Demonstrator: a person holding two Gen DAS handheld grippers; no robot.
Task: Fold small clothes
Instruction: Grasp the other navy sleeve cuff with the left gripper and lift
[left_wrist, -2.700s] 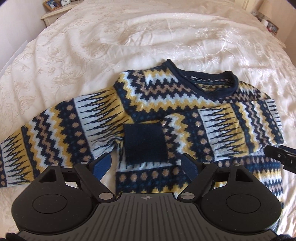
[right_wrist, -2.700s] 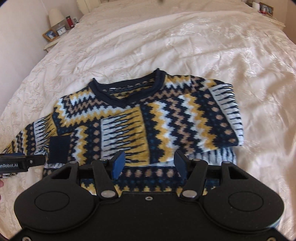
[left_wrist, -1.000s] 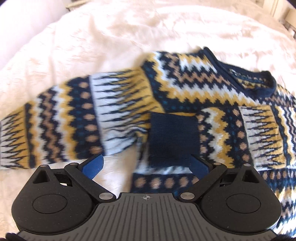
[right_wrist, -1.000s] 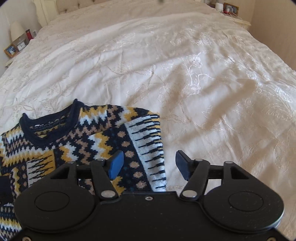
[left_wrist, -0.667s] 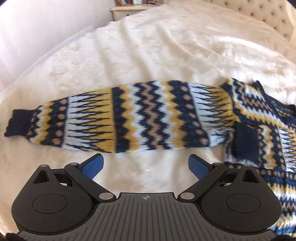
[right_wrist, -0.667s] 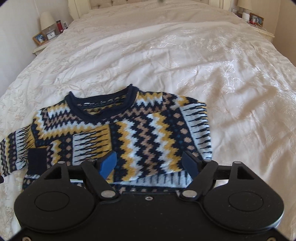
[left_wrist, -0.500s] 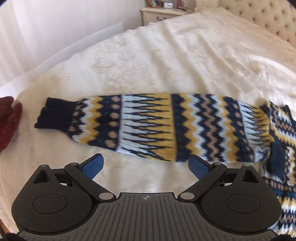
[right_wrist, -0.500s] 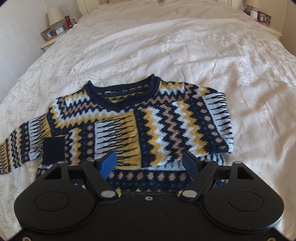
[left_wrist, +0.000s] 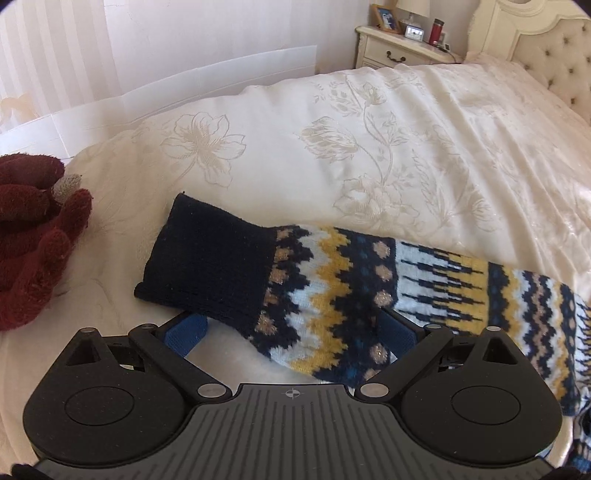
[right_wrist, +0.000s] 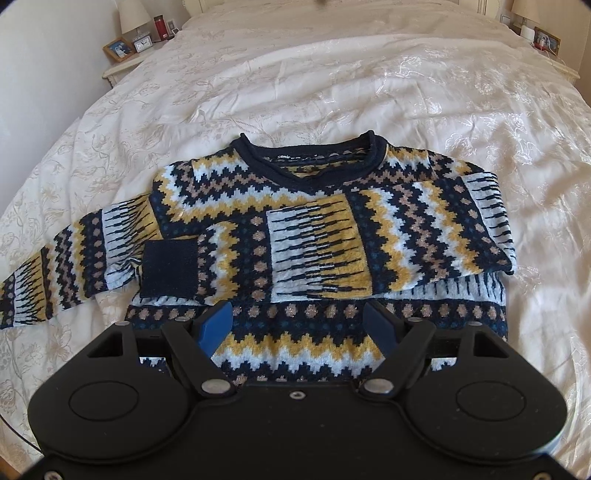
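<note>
A patterned sweater (right_wrist: 317, 236) lies flat on the bed (right_wrist: 332, 81), neck label reading "Semir". The left gripper (left_wrist: 291, 332), jaws wide, straddles its outstretched sleeve cuff (left_wrist: 210, 266) near the bed's edge. The right gripper (right_wrist: 299, 321) hovers spread above the hem.

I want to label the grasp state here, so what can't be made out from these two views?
- Left wrist view: whether the left gripper touches the sleeve; the knit drapes over its fingers.
- Left wrist view: the maroon glove is cut off by the left edge.
- Right wrist view: the sweater hem is hidden behind the right gripper body.
- Right wrist view: the extended sleeve's cuff is cut off at the left edge.
</note>
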